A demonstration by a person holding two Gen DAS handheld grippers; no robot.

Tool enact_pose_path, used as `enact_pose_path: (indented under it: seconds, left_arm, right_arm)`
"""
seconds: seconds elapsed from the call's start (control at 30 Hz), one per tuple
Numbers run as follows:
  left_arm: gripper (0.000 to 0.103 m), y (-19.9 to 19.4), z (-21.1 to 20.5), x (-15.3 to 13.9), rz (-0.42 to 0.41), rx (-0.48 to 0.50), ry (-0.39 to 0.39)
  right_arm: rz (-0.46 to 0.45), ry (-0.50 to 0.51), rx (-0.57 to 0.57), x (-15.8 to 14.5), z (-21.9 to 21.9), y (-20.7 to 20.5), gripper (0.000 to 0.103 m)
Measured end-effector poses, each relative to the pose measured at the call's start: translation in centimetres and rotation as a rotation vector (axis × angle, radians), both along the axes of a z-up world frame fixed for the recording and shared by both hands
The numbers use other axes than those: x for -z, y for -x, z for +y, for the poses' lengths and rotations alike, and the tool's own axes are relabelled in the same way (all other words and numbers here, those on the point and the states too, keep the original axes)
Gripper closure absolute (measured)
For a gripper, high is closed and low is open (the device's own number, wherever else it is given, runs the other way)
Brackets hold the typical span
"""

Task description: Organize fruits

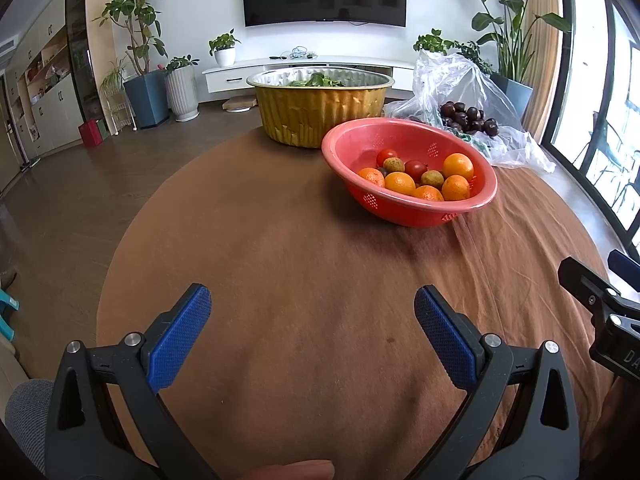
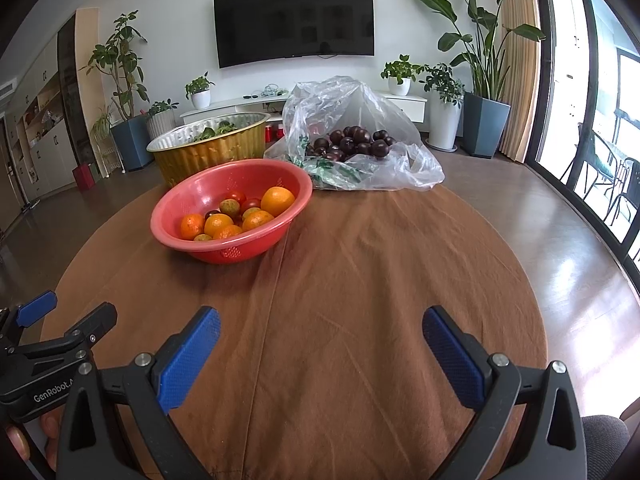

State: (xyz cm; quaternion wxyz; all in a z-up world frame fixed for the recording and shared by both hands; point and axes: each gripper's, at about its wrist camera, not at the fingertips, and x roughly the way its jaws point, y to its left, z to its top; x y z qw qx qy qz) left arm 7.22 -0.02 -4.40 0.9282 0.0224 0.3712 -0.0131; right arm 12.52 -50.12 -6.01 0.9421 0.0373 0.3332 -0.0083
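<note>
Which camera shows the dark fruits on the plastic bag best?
The right wrist view: the dark fruits lie near the middle, the whole pile visible on the clear bag. The left wrist view shows them farther right, behind the red bowl.

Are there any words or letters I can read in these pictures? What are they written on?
"GenRobot.A", cut off after that: white print on the black body of the left tongs, right wrist view.
"DA", cut off: on the black body of the right tongs, left wrist view.
Green print on the plastic bag: too crumpled to read.
</note>
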Motion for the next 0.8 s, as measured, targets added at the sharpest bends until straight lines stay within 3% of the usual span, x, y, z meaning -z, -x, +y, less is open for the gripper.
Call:
enact_pose_path:
  seconds: [0.8]
  left_arm:
    - [0.0,0.06,-0.1,0.52,0.016,0.009,0.003]
  right_arm:
    - [0.007,-0.002,0.0,0.01,-0.01,0.17,0.0]
